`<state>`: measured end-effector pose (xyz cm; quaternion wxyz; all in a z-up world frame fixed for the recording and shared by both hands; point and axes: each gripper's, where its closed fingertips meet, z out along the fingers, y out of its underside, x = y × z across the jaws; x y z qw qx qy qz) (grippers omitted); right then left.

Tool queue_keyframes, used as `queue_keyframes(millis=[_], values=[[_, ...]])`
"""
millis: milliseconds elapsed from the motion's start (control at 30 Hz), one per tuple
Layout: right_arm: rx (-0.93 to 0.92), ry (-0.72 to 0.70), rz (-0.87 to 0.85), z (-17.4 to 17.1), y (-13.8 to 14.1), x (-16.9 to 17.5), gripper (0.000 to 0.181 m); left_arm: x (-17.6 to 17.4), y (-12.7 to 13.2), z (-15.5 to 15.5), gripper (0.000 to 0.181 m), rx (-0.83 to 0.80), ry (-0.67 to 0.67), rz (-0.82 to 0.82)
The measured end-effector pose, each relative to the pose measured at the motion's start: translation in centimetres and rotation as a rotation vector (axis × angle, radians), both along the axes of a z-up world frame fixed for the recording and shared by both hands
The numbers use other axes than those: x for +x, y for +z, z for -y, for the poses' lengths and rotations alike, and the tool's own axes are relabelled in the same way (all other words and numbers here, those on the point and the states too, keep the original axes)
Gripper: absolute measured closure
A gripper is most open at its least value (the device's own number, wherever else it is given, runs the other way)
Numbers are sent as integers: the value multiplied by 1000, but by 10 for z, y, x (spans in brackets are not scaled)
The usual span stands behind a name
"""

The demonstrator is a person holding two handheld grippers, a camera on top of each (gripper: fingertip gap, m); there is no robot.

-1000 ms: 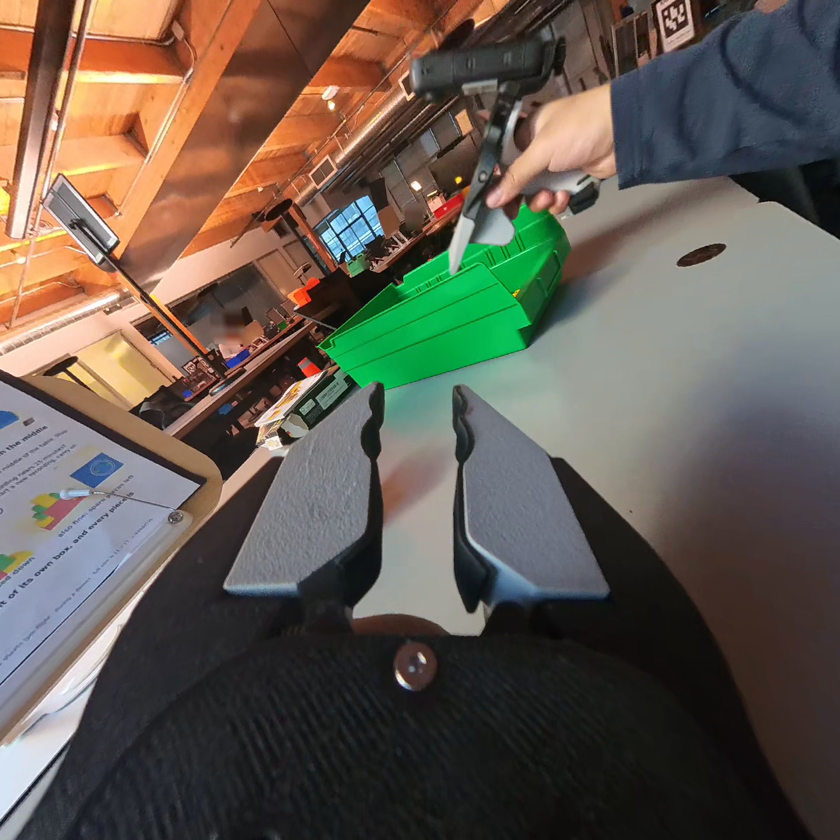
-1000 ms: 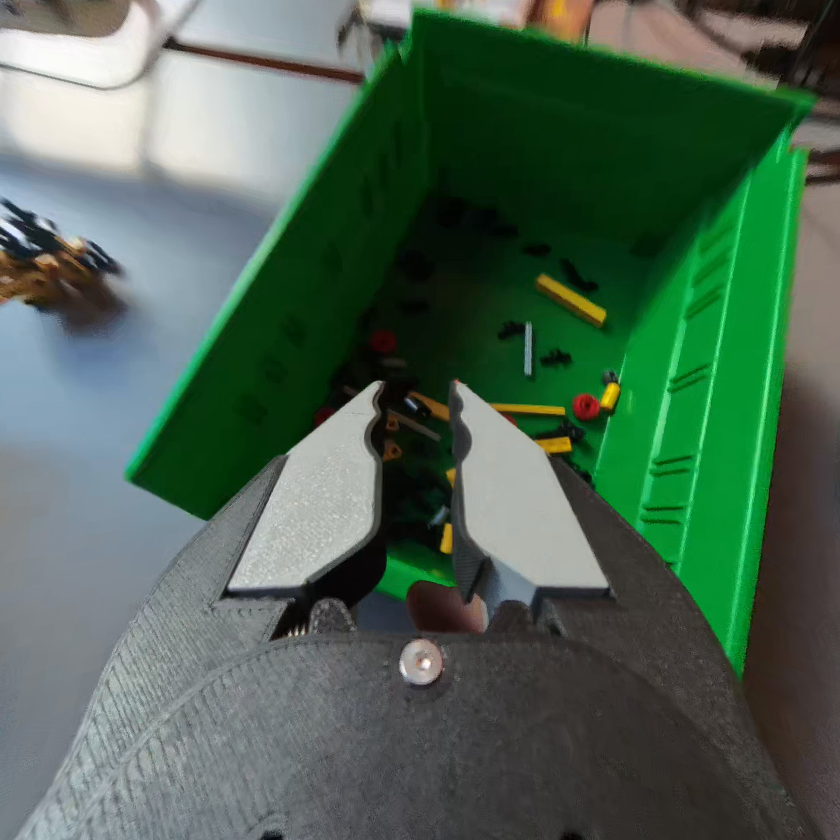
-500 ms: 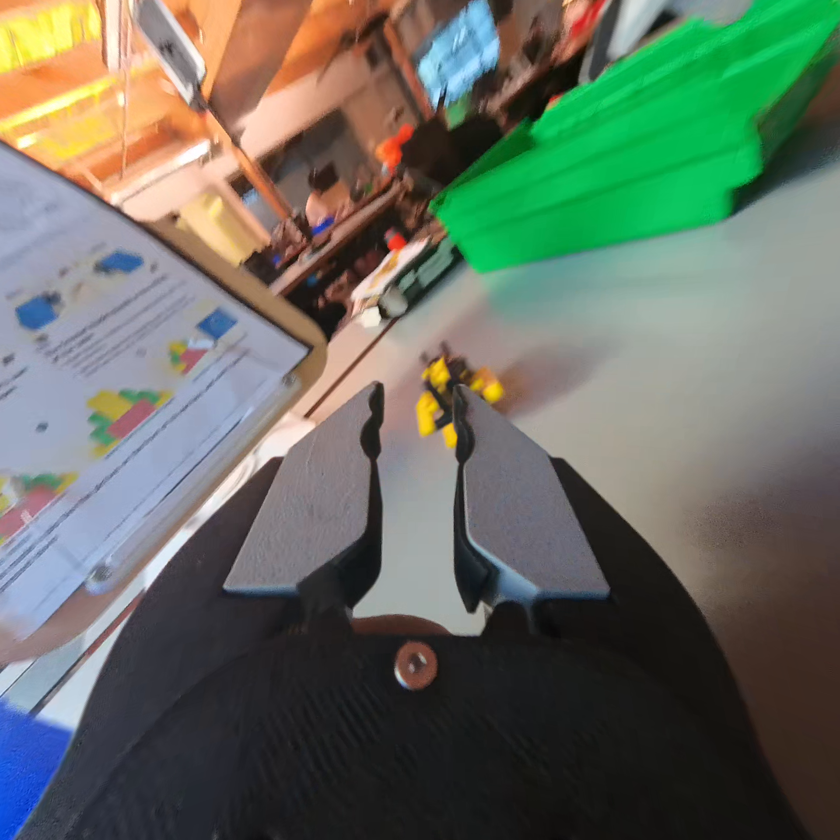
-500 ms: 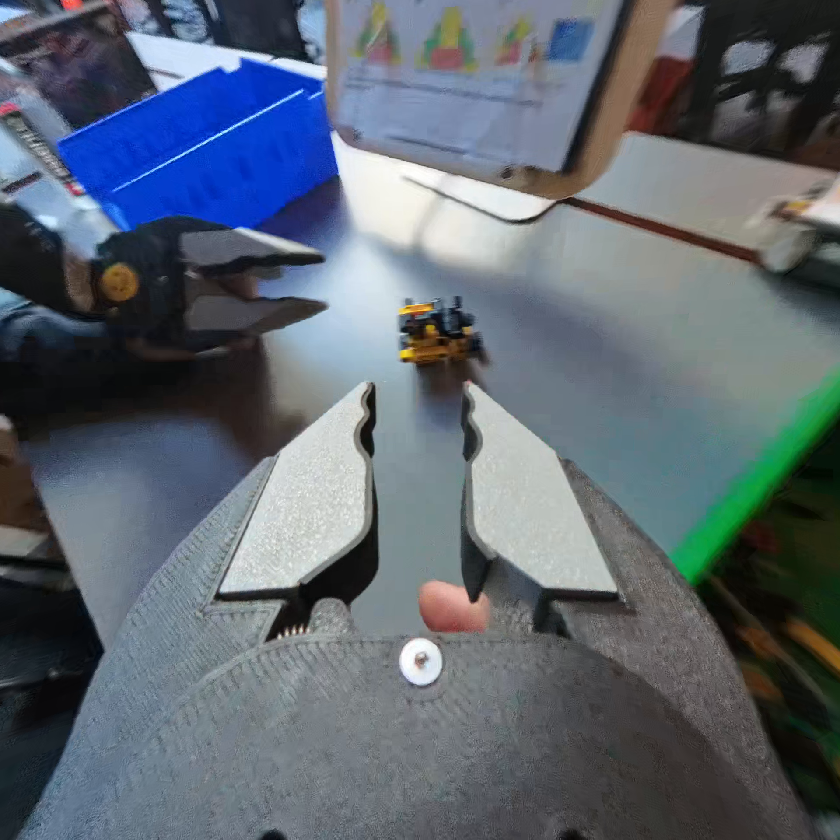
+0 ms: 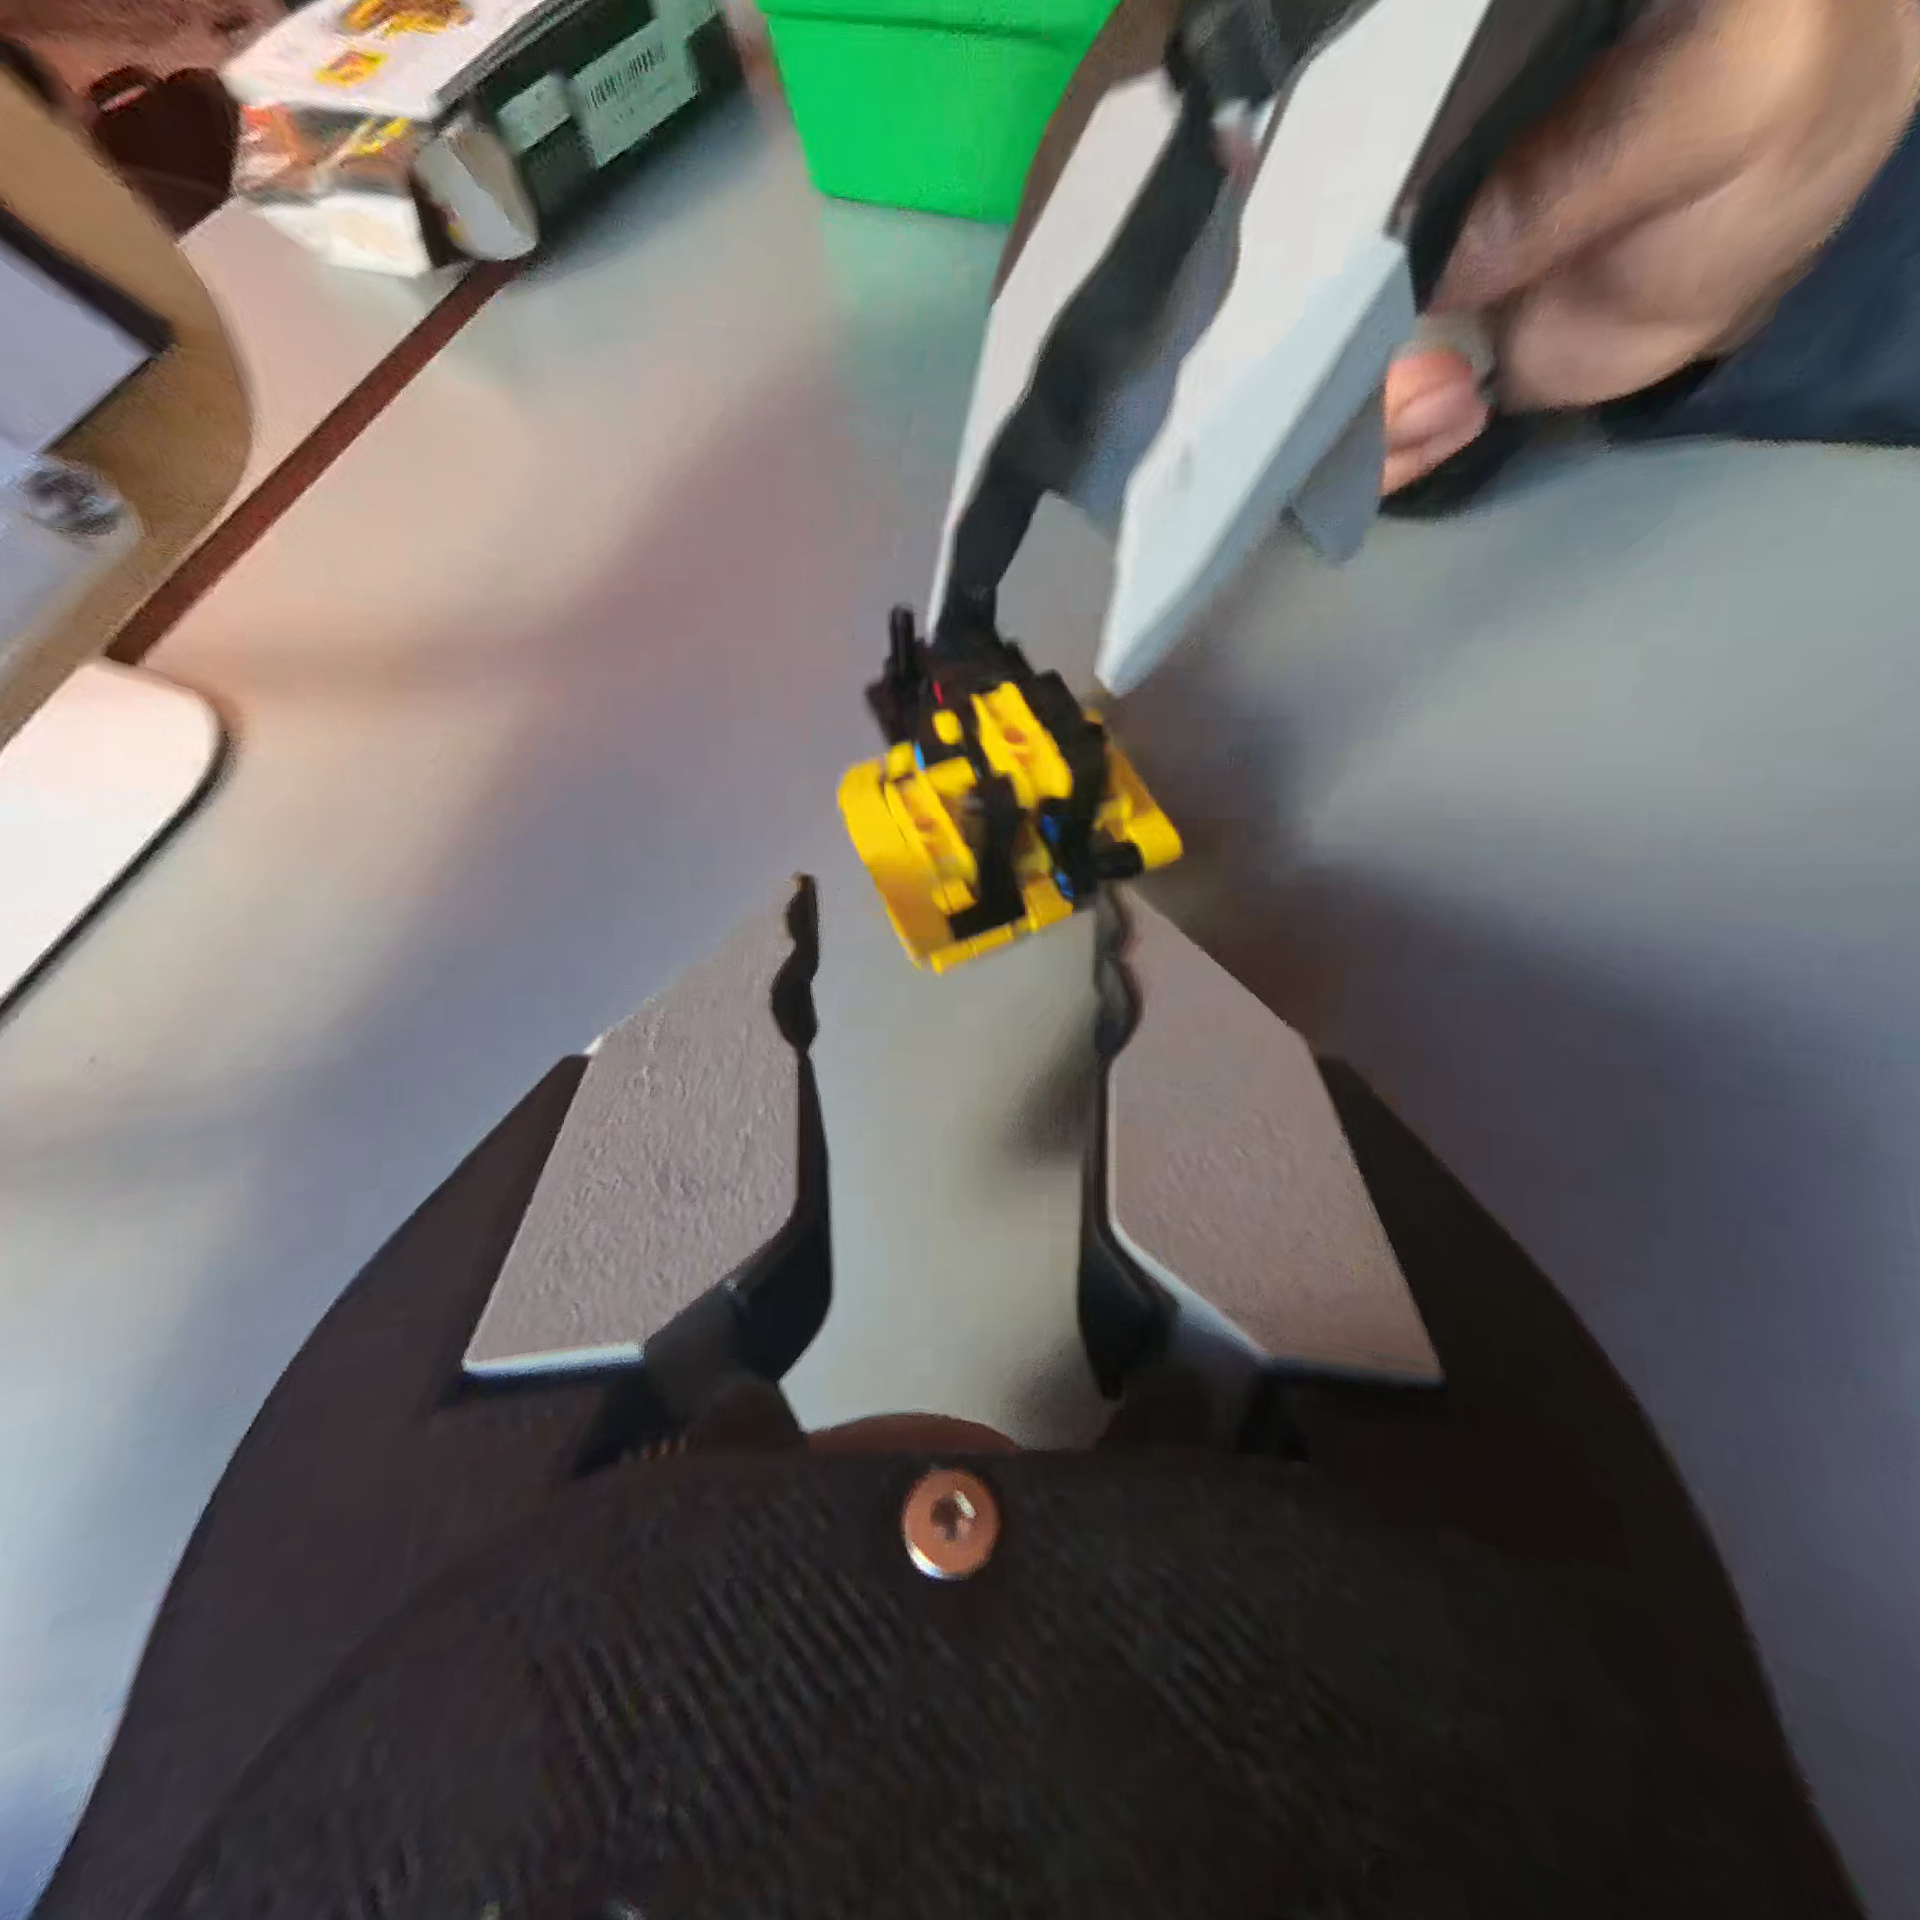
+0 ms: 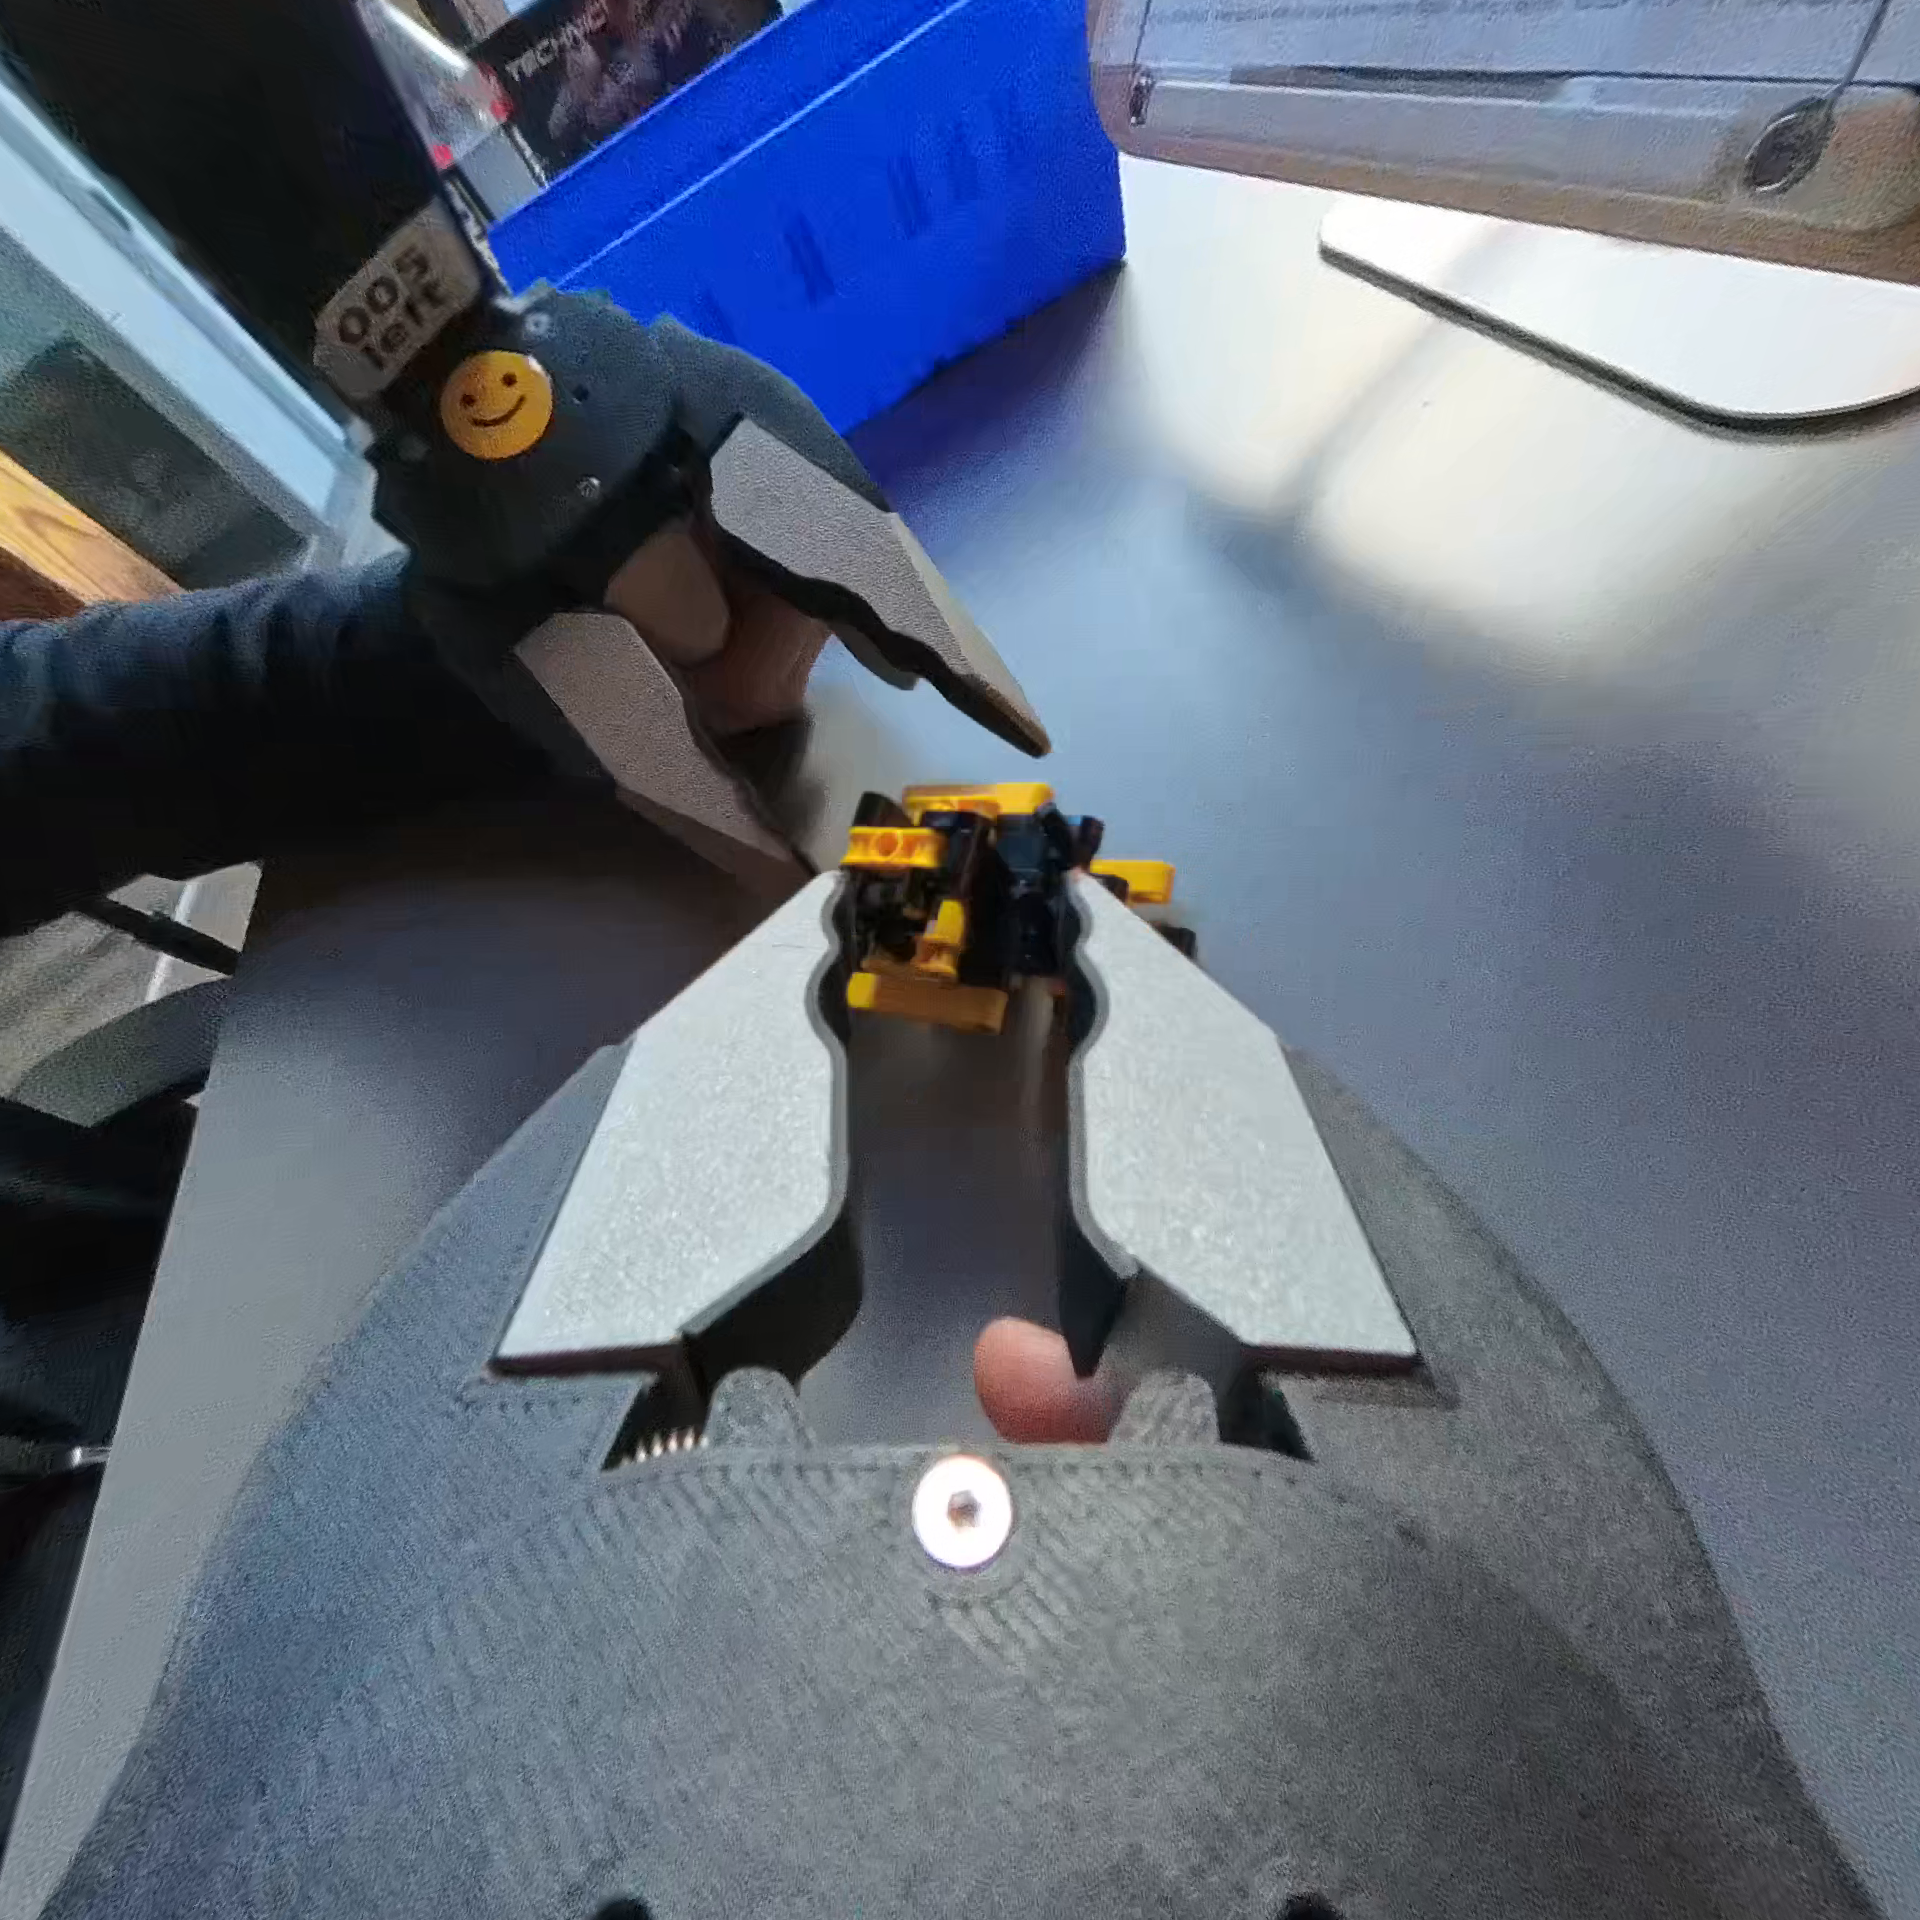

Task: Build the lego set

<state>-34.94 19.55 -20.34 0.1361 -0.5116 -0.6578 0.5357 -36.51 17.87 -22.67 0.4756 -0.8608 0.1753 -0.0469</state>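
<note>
A small yellow and black lego model (image 5: 1003, 821) sits on the grey table (image 5: 1558, 1039); it also shows in the right wrist view (image 6: 956, 914). My left gripper (image 5: 956, 899) is open and empty, with its tips just short of the model's near end. In the right wrist view it (image 6: 920, 800) comes in from the upper left. My right gripper (image 6: 956, 888) is open, with its fingertips on either side of the model's black end. I cannot tell whether they touch it. In the left wrist view it (image 5: 1029, 644) reaches down from the upper right, held by a hand.
A green bin (image 5: 914, 104) stands at the far table edge, with a cardboard box and booklets (image 5: 436, 135) to its left. A blue bin (image 6: 831, 208) stands behind the left gripper. An instruction board on a white base (image 6: 1610, 312) stands close by. The grippers' ends are close to 4 cm from one another.
The right gripper left the green bin, swung over to the model and opened wider around it. The left gripper tilted down, closed in on the model and opened wider.
</note>
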Motion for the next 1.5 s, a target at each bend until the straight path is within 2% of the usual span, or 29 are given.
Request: queue_keyframes(millis=[33,133,200,267,333,400,533,567,633,700,800,867,967,1033,1233,1333,1500], values=[[21,6,13,2,-1,3,154,6,-1,1,125,-17,-44,27],[81,-17,-15,2,-3,9,153,17,-1,8,139,-14,-121,16],[46,-10,-14,6,-3,11,152,19,0,9,142,11,-125,-29],[6,-17,-19,5,1,8,151,23,-3,12,153,7,-150,-70],[-18,-14,-59,11,8,4,151,37,-14,21,155,-49,-233,-108],[-21,36,-57,26,6,6,151,36,-24,24,158,-73,-212,-222],[59,33,-67,31,6,9,146,47,-22,34,162,15,-275,-348],[81,16,-88,27,12,12,146,47,-18,34,154,46,-273,-352],[110,-22,-137,16,25,18,148,43,-9,30,147,101,-226,-342],[146,-35,-161,8,30,26,149,44,0,25,132,135,-181,-296],[182,-43,-134,-2,18,34,172,45,11,20,116,169,-125,-207],[184,-16,-82,1,4,40,176,46,18,17,108,179,-90,-124],[181,28,-43,14,-11,42,181,57,19,9,114,142,-102,-20],[176,43,-26,23,-14,40,181,63,9,5,122,82,-142,-49],[218,51,-63,22,-6,48,180,70,3,12,127,40,-251,-38],[186,105,-107,34,-1,56,178,74,2,20,129,8,-357,18],[238,130,-149,44,-3,55,181,74,2,23,128,-9,-445,42]])
